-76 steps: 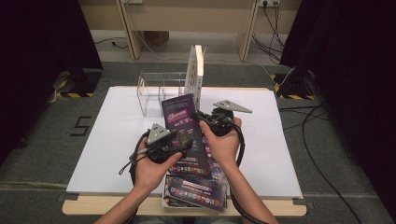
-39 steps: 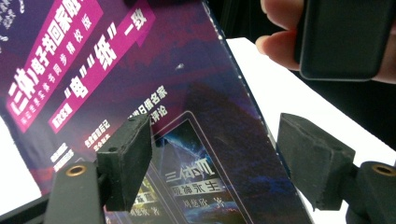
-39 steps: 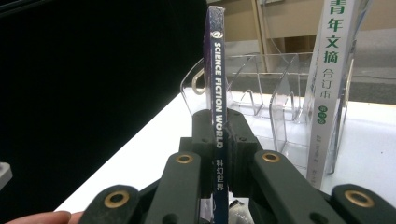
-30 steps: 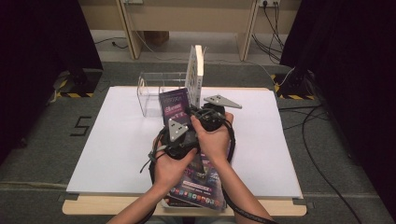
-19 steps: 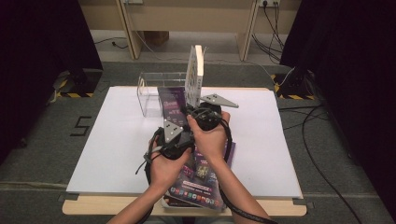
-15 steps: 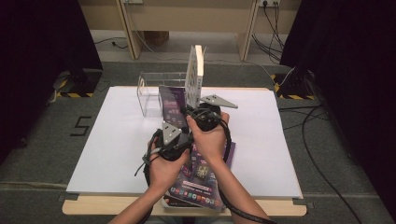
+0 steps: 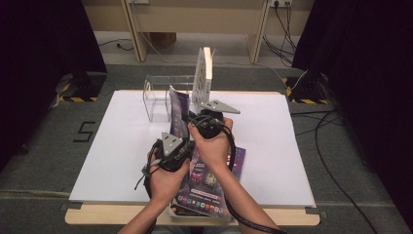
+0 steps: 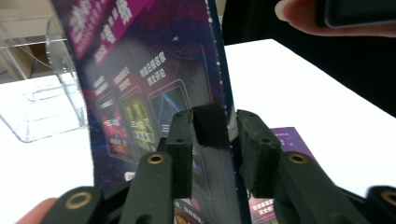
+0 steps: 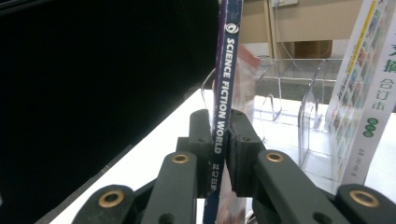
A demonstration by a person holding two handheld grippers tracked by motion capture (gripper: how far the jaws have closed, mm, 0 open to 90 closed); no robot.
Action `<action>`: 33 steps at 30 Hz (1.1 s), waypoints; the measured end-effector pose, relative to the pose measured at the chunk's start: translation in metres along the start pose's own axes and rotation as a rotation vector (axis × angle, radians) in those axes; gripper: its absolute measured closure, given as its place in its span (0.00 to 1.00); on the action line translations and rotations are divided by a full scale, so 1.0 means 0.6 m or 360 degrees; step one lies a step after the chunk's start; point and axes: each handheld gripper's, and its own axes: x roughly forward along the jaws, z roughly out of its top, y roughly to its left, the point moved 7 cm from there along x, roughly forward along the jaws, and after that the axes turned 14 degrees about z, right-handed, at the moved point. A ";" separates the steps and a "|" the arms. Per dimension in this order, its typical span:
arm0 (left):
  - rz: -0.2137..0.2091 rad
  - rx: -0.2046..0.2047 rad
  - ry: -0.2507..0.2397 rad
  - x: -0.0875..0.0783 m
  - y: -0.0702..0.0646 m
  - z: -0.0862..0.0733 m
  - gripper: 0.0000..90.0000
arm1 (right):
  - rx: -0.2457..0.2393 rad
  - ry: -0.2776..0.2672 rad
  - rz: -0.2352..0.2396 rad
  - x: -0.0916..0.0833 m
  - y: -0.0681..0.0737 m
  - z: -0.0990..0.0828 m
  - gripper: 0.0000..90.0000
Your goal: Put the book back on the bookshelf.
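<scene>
Right gripper view: right tongs [image 9: 218, 140] pinch the upright magazine [image 9: 225, 84], spine vertical; left tongs [image 8: 215, 140] straddle it.

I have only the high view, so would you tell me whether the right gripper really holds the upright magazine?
Observer: Yes. The right gripper has its pads touching both sides of the magazine at the spine, though its jaws have just been opening slightly.
Operator: And the left gripper?
Observer: The left gripper has the magazine between its jaws, which have just been closing; a sliver of gap shows at one pad.
Operator: What does the spine say?
Observer: "SCIENCE FICTION WORLD", in white letters.
</scene>
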 end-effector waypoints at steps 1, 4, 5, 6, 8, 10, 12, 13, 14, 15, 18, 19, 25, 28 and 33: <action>0.0006 -0.0003 -0.0007 -0.001 0.003 -0.001 0.80 | -0.0004 0.0007 0.0002 0.001 0.000 -0.001 0.88; 0.0029 -0.0010 0.0000 0.000 0.017 -0.005 0.89 | 0.0008 0.0019 0.0002 0.005 -0.004 -0.001 0.80; 0.0031 -0.0024 0.0006 0.002 0.023 -0.005 0.91 | 0.0014 0.0020 0.0010 0.005 -0.007 -0.001 0.79; 0.0039 -0.0032 -0.0007 0.003 0.029 -0.005 0.93 | 0.0018 0.0025 0.0011 0.005 -0.010 -0.002 0.78; 0.0053 -0.0022 -0.0013 0.003 0.035 -0.003 0.94 | 0.0016 0.0036 0.0015 0.005 -0.012 -0.003 0.78; 0.0051 -0.0013 -0.0016 0.005 0.045 -0.001 0.94 | 0.0035 0.0049 0.0069 -0.001 -0.013 -0.002 0.74; 0.0053 -0.0010 -0.0021 0.006 0.047 -0.002 0.94 | 0.0029 0.0042 0.0076 -0.005 -0.013 -0.001 0.73; 0.0055 -0.0033 -0.0034 0.007 0.052 -0.002 0.94 | 0.0028 0.0033 0.0102 -0.015 -0.010 -0.001 0.72; 0.0055 -0.0033 -0.0034 0.007 0.052 -0.002 0.94 | 0.0028 0.0033 0.0102 -0.015 -0.010 -0.001 0.72; 0.0059 -0.0036 -0.0049 0.007 0.056 0.000 0.94 | 0.0022 0.0022 0.0109 -0.020 -0.009 -0.001 0.71; 0.0035 -0.0072 -0.0085 0.005 0.071 0.009 0.94 | 0.0014 -0.0048 0.0100 -0.056 -0.016 0.003 0.70; 0.0032 -0.0080 -0.0088 0.005 0.074 0.012 0.94 | 0.0018 -0.0053 0.0087 -0.065 -0.021 0.002 0.71; 0.0031 -0.0121 -0.0127 0.005 0.098 0.027 0.94 | 0.0068 -0.0031 -0.0011 -0.117 -0.066 -0.031 0.71; 0.0036 -0.0126 -0.0137 0.004 0.105 0.033 0.94 | 0.0104 -0.0020 -0.0068 -0.144 -0.096 -0.056 0.71; 0.0030 -0.0191 -0.0149 0.006 0.123 0.044 0.94 | 0.0193 -0.0007 -0.0146 -0.178 -0.138 -0.099 0.71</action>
